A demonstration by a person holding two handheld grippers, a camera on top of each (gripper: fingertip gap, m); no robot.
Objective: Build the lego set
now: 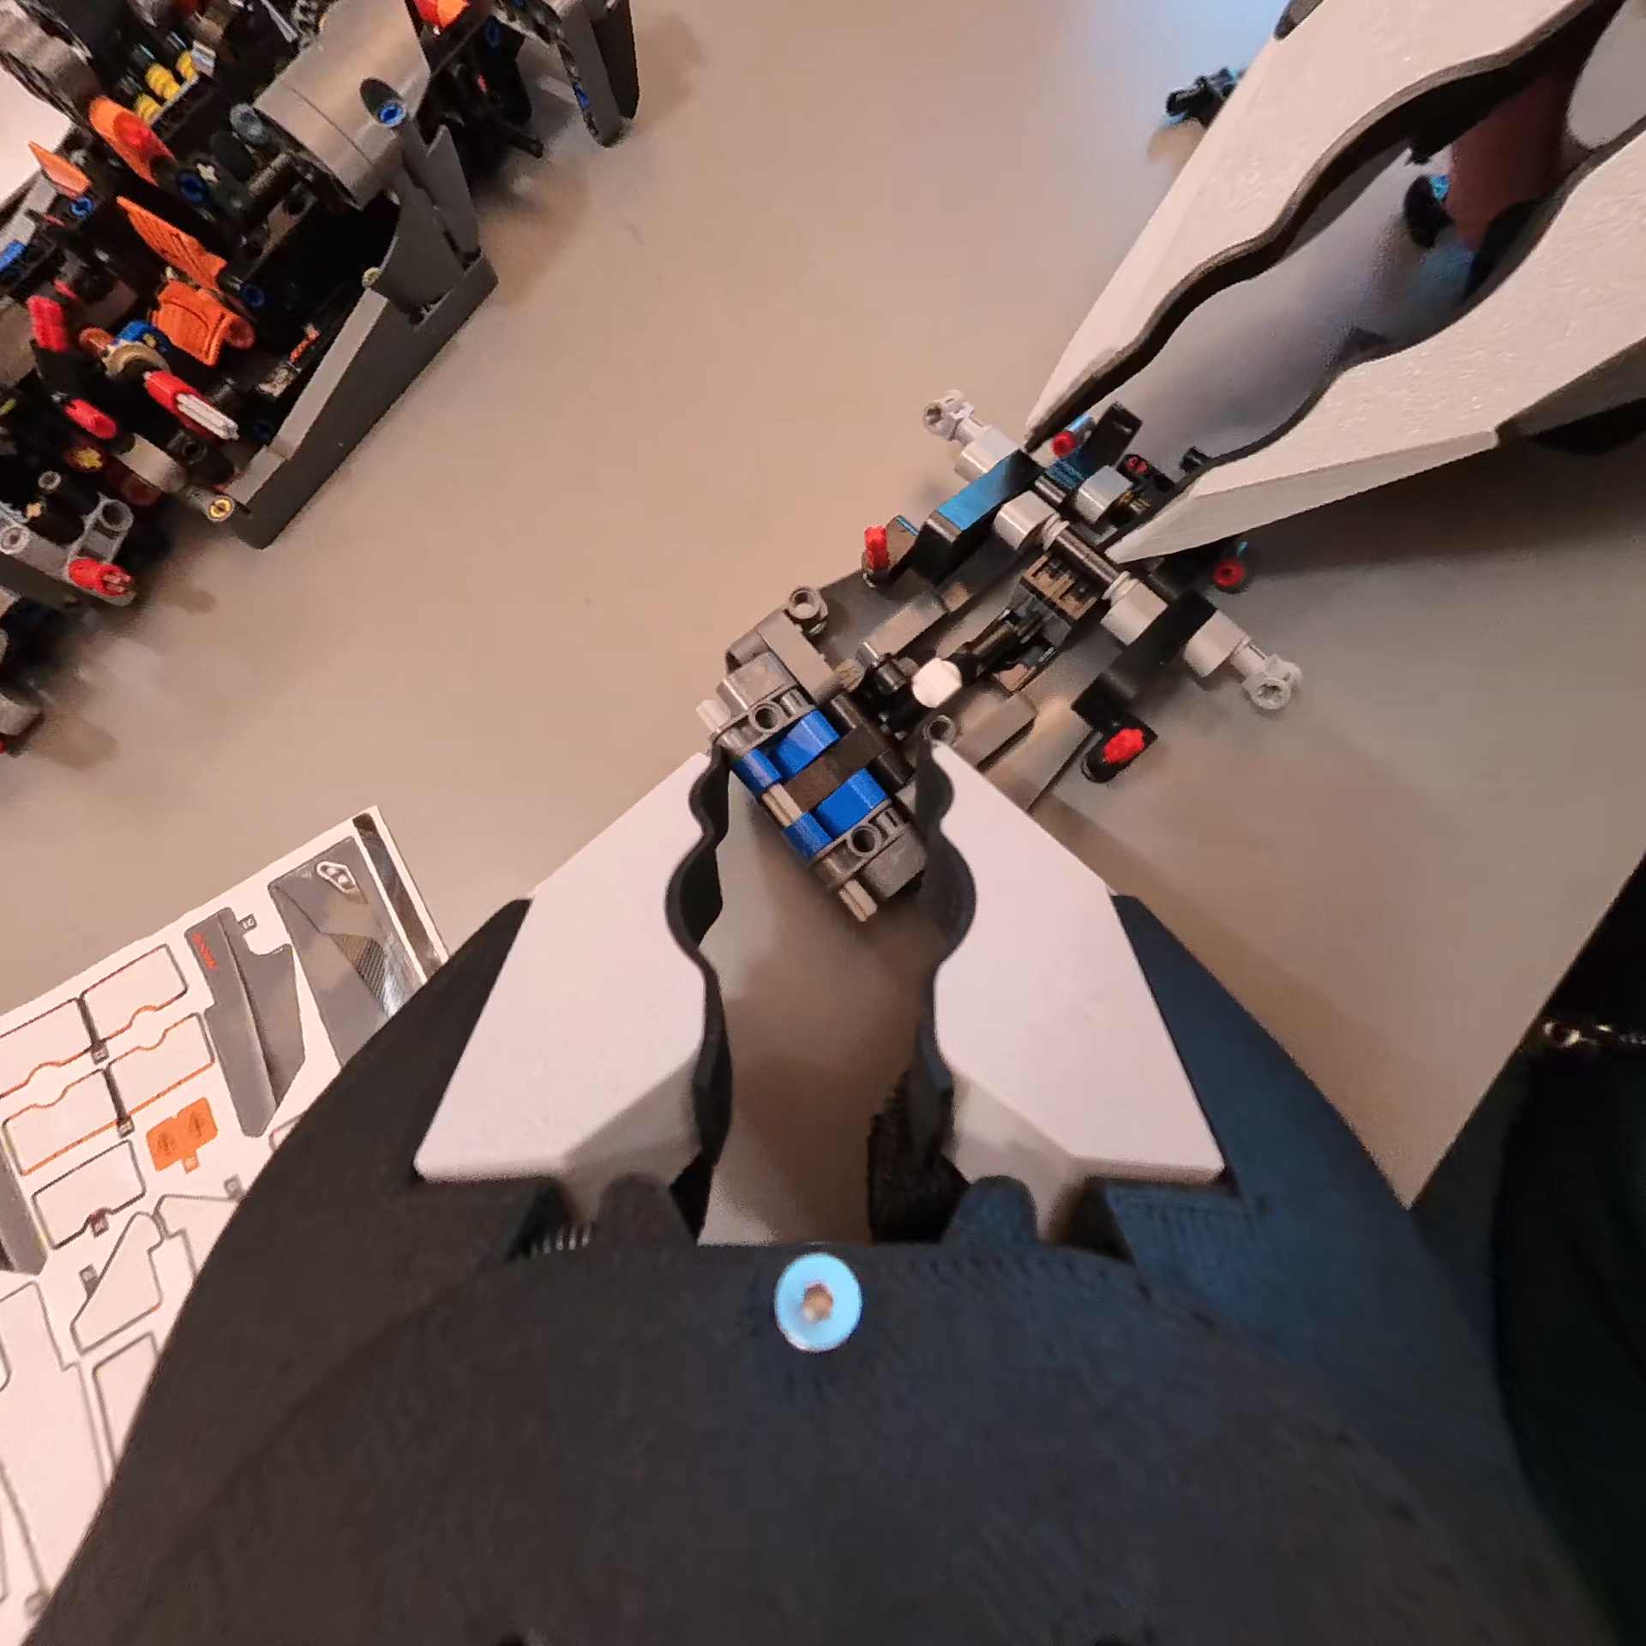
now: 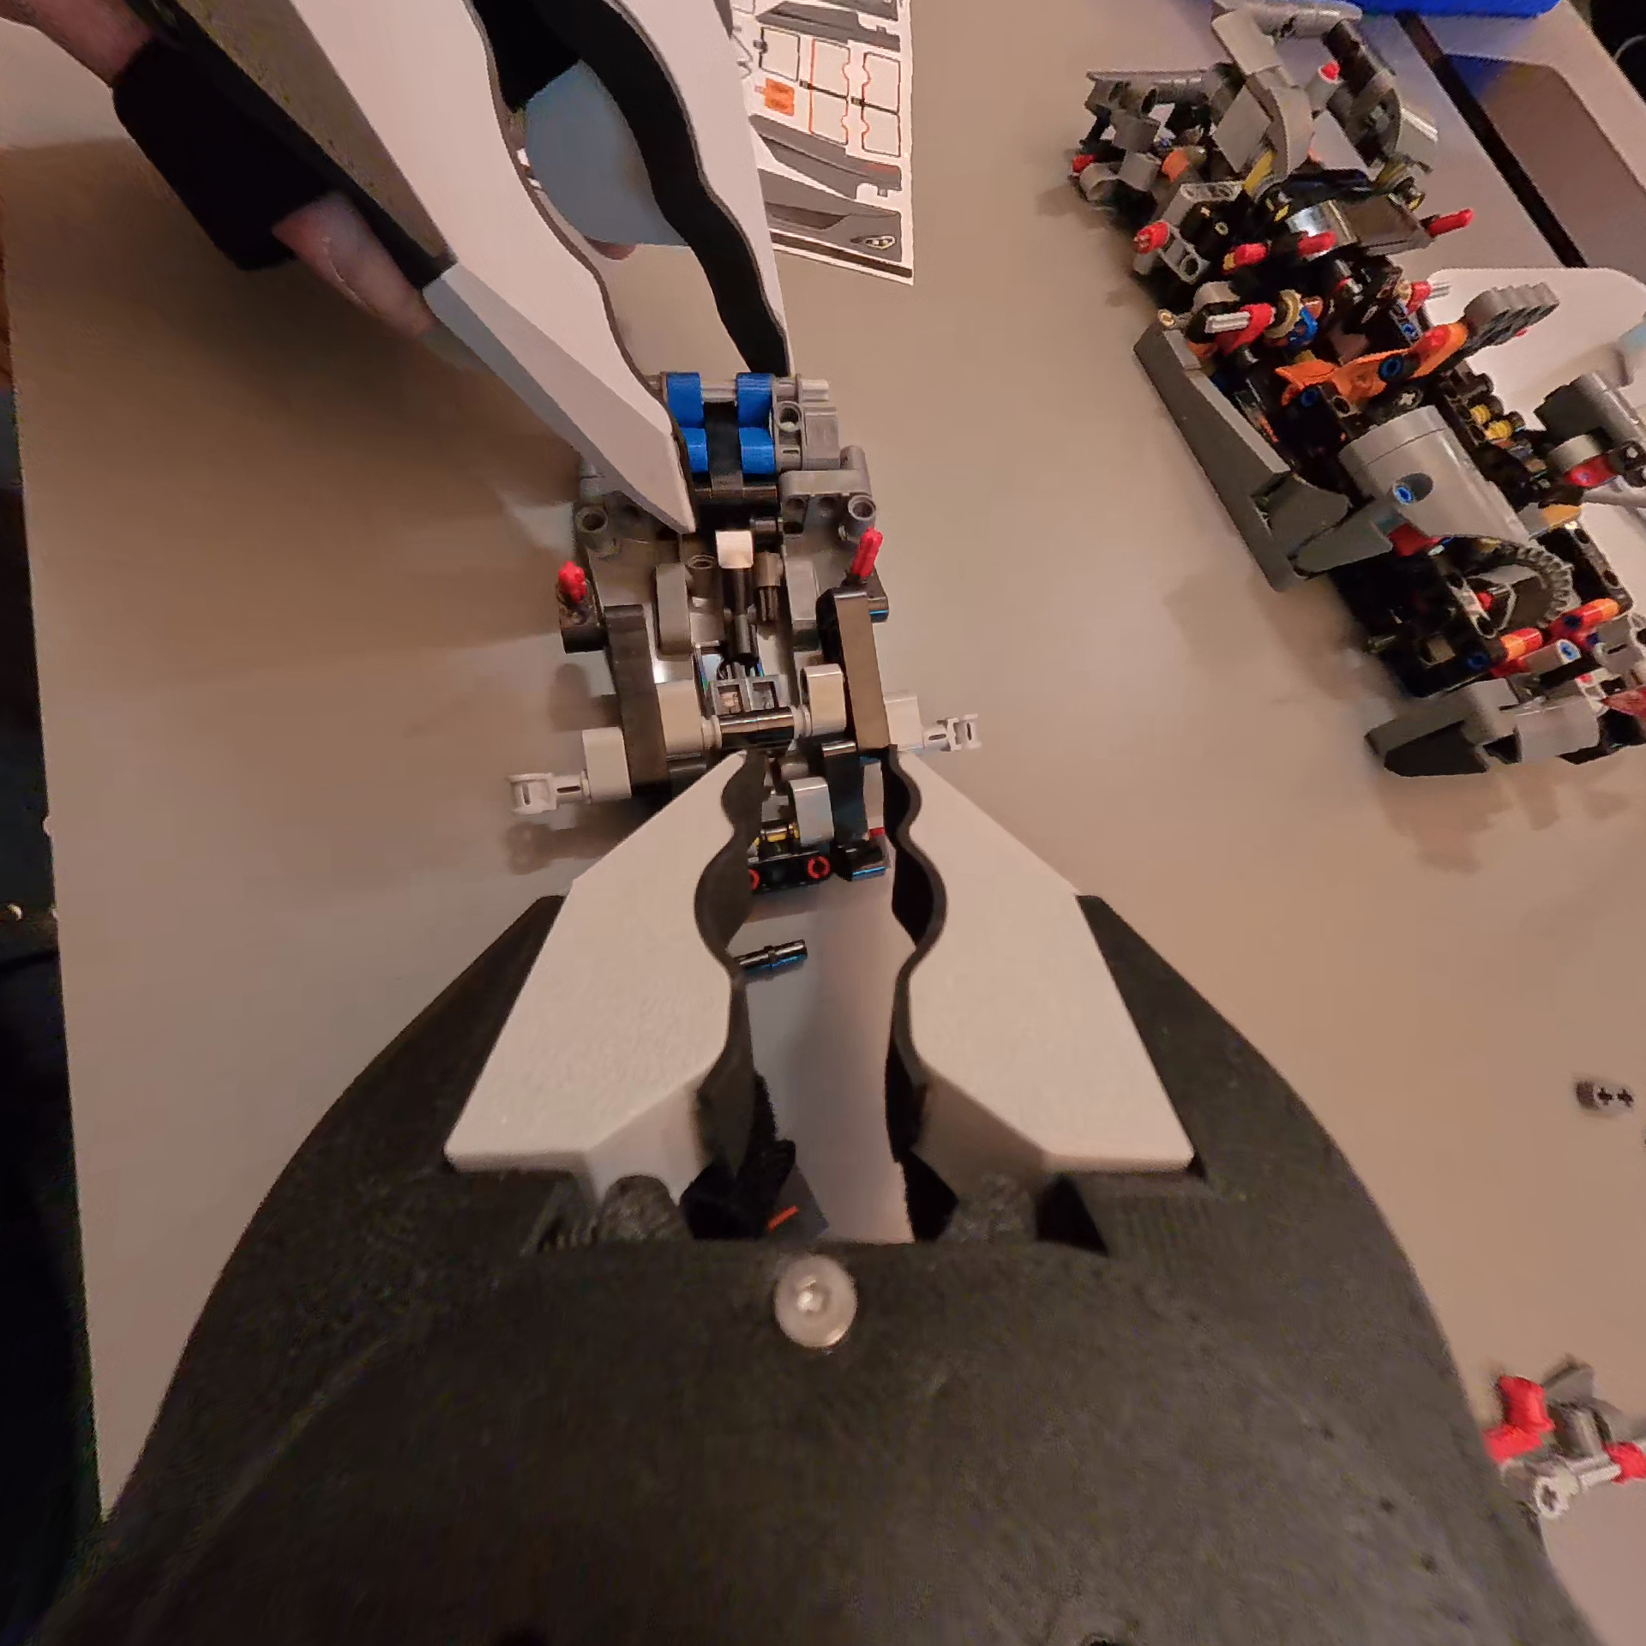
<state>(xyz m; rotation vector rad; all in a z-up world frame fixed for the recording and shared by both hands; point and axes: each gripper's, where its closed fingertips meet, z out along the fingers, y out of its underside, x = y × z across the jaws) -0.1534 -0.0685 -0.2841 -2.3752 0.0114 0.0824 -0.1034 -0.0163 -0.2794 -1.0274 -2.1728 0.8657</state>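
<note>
A small Lego sub-assembly (image 1: 980, 641) of grey, black and blue Technic parts with red pins lies on the grey table (image 1: 712, 356). My left gripper (image 1: 824, 761) is closed around its blue-and-grey end, one finger on each side. My right gripper (image 1: 1078, 494) comes in from the upper right and grips the opposite end. In the right wrist view the sub-assembly (image 2: 739, 641) lies straight ahead. The right gripper (image 2: 815, 761) clamps its near black-and-grey end. The left gripper (image 2: 730, 445) holds the far blue end from the upper left.
A large part-built Technic chassis (image 1: 223, 294) stands at the far left, and at the right in the right wrist view (image 2: 1389, 463). A sticker sheet (image 1: 178, 1069) lies near it. A loose black pin (image 2: 770, 957) and small red-grey parts (image 2: 1568, 1434) lie on the table. There is about 8 cm between the tips of the two grippers. My right gripper is the nearer one to the loose black pin (image 2: 770, 957): about 4 cm, against 10 cm.
</note>
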